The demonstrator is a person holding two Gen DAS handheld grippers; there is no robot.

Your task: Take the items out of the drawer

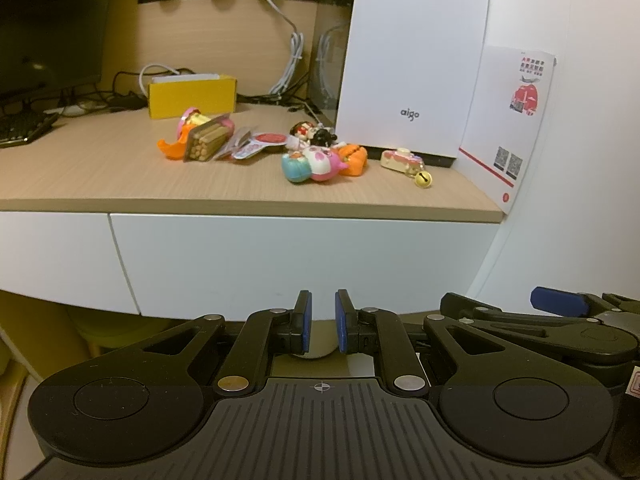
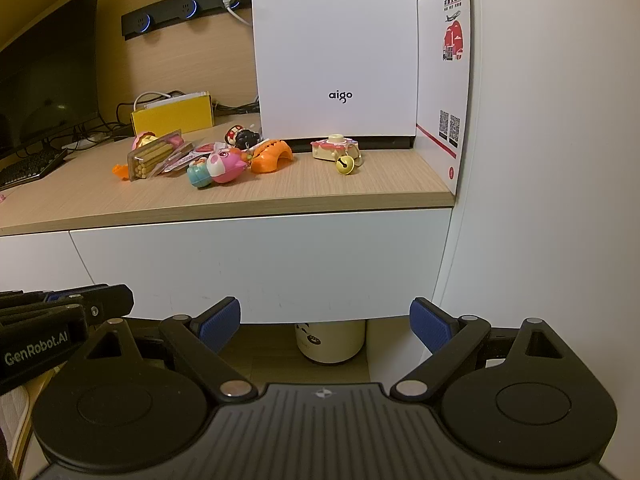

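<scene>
A white drawer front sits shut under the wooden desk top. Small toys lie on the desk: a pack of sticks, a pink toy, an orange toy, and a toy camera with a gold bell. My left gripper is near the drawer's lower edge, its pads a narrow gap apart and empty. My right gripper stands wide open beside it, also empty.
A tall white box stands behind the toys, with a leaflet on the right wall. A yellow box, cables, a monitor and a keyboard are at the back left. A pale jar stands under the desk.
</scene>
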